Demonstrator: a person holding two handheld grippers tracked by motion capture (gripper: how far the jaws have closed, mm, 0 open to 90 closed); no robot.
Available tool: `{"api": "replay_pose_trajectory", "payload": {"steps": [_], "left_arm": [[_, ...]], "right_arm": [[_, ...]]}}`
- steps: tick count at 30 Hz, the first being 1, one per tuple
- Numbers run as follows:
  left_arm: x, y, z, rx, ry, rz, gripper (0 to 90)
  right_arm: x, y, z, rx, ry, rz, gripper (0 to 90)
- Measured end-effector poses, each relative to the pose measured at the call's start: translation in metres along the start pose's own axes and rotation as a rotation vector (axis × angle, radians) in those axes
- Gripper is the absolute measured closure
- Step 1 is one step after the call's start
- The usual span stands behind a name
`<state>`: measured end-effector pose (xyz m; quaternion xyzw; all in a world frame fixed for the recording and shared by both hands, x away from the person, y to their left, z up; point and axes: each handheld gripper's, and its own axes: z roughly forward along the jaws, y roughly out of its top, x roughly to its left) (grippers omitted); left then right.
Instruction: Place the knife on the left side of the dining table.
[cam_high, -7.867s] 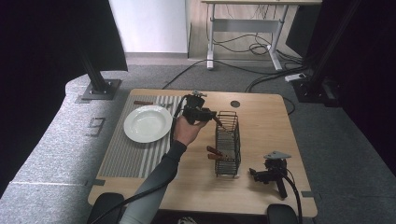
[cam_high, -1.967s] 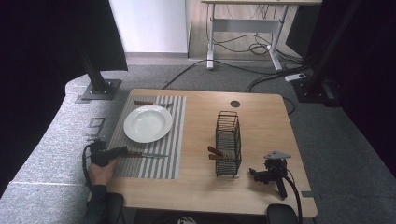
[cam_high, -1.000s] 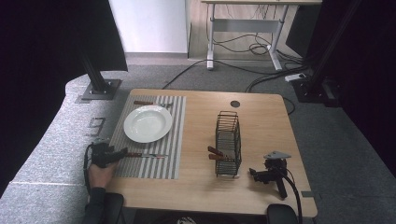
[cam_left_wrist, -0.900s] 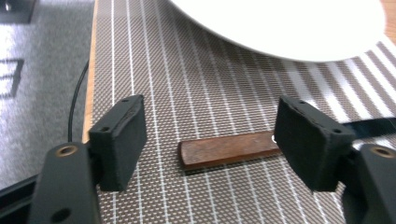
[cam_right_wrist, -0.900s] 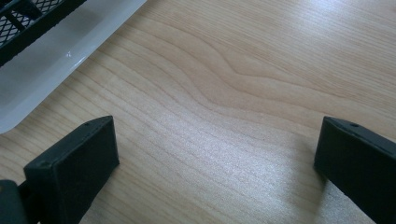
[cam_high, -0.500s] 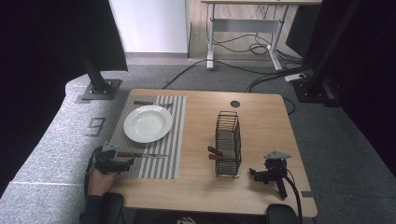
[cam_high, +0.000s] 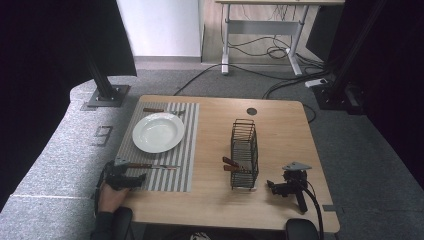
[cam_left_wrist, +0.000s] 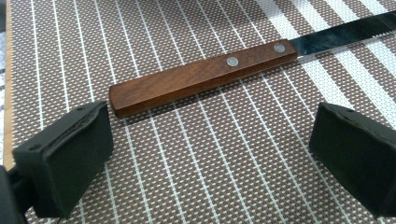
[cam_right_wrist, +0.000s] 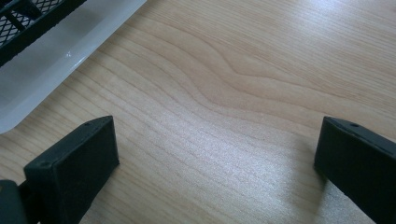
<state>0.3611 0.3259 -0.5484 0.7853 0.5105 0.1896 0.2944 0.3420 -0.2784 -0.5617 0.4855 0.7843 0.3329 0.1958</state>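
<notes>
Sitting wide open, the left gripper (cam_left_wrist: 210, 154) has the knife (cam_left_wrist: 205, 77) lying just past its jaws on the striped placemat (cam_left_wrist: 187, 177), blade tip cut off. Right gripper (cam_right_wrist: 215, 163) is also open over bare table (cam_right_wrist: 243, 70), basket (cam_high: 244, 152) beside it. Left hand's pulled back from half a second ago.

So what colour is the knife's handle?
The knife handle is reddish-brown wood with two silver rivets, clearest in the left gripper view.
</notes>
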Motion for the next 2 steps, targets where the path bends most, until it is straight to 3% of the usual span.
{"api": "replay_pose_trajectory", "payload": {"steps": [2], "left_arm": [[0.0, 0.0, -0.0001, 0.0, 0.0, 0.0, 0.0]], "right_arm": [[0.0, 0.0001, 0.0, 0.0, 0.0, 0.0, 0.0]]}}
